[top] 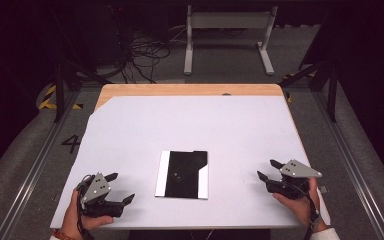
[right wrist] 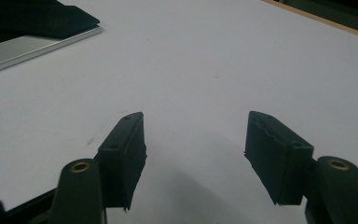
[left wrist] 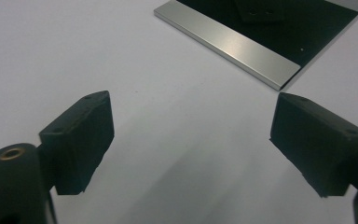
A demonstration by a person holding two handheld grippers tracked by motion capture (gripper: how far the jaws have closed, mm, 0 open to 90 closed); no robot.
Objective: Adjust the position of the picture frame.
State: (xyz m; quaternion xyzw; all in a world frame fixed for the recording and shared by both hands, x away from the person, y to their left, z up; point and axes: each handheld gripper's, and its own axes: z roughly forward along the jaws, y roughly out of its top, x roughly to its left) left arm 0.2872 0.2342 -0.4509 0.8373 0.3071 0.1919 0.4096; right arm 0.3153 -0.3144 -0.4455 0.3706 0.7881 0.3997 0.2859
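Matte black plastic makes up the left gripper (top: 121, 188), which a hand (top: 75, 217) holds at the near left corner of the table (top: 145, 90); a grey three-cornered plate sits on top of it. Its jaws stand wide apart with nothing between them, and in the left gripper view its blocky fingertips (left wrist: 81, 135) hang over bare white surface.

In the middle of the near half lies a flat rectangular plate (top: 182, 174), black on its face with a strip of brushed silver metal along each long side. It rests flat on the sheet, well apart from both grippers.

At the near right, the right gripper (top: 269, 169) is of the same black plastic, held by the other hand (top: 300, 205), and its jaws are also spread with nothing in them.

A smooth white sheet (top: 190, 125) covers the table, leaving a band of light wood at the far edge. Beyond it the grey floor carries loose cables (top: 145, 52) and a white metal frame (top: 227, 35), and the room behind is dark.
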